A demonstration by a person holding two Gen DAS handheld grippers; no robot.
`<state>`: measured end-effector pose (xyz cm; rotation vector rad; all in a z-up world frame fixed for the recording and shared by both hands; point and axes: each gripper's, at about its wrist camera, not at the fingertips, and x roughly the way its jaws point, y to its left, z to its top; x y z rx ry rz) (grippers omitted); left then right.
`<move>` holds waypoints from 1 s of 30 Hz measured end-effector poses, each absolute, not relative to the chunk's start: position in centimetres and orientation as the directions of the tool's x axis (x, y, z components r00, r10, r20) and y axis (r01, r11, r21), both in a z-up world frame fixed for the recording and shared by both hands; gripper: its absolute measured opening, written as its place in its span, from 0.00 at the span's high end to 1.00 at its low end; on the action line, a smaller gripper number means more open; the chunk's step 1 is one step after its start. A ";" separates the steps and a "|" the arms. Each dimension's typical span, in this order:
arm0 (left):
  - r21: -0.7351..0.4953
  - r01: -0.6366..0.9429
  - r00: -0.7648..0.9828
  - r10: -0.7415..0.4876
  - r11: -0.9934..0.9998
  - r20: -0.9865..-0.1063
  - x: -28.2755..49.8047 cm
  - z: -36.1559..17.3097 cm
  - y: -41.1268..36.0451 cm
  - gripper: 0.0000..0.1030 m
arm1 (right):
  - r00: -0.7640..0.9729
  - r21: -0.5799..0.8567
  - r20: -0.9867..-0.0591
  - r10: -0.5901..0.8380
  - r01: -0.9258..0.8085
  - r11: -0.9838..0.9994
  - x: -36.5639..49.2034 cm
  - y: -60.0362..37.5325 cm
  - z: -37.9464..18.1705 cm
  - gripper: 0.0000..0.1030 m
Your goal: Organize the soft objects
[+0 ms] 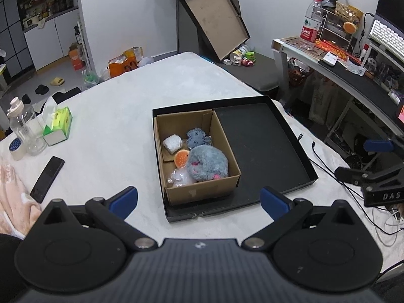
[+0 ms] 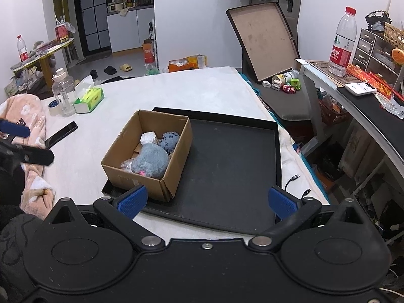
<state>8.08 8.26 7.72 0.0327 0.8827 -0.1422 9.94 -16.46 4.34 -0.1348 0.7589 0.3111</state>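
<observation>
A cardboard box (image 1: 202, 192) (image 2: 141, 176) stands in the left part of a shallow black tray (image 1: 262, 146) (image 2: 232, 166) on the white table. Inside lie a big grey plush (image 1: 207, 162) (image 2: 151, 160), a small blue-grey plush (image 1: 197, 137) (image 2: 170, 139), a white soft block (image 1: 172, 143) (image 2: 149, 137), an orange round toy (image 1: 181, 158) and a clear bag (image 1: 180, 176) (image 2: 127, 164). My left gripper (image 1: 199, 202) is open and empty, near the tray's front edge. My right gripper (image 2: 207, 202) is open and empty, over the tray's near edge.
A phone (image 1: 47, 178) (image 2: 61, 134), tissue box (image 1: 58, 126) (image 2: 89, 99), plastic bottle (image 1: 24, 126) (image 2: 63, 93) and tape roll (image 1: 16, 147) lie on the table's left. A pink cloth (image 2: 27, 136) is at the left edge. Cables (image 1: 328, 166) (image 2: 295, 179) trail right. A desk (image 1: 353, 70) stands beyond.
</observation>
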 end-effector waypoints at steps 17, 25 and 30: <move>-0.054 0.164 0.586 -0.142 0.985 -0.798 7.7 9.6 8.5 0.00 | 0.674 -0.055 -0.709 0.209 -0.348 0.936 10.0 -16.5 6.8 0.00; -0.067 0.127 0.589 -0.130 0.990 -0.797 7.8 8.6 8.6 0.00 | 0.667 -0.060 -0.714 0.212 -0.361 0.931 10.1 -16.2 7.4 0.00; -0.068 0.118 0.605 -0.126 0.991 -0.786 7.7 9.2 8.4 0.00 | 0.665 -0.066 -0.717 0.211 -0.366 0.928 9.9 -16.1 7.4 0.00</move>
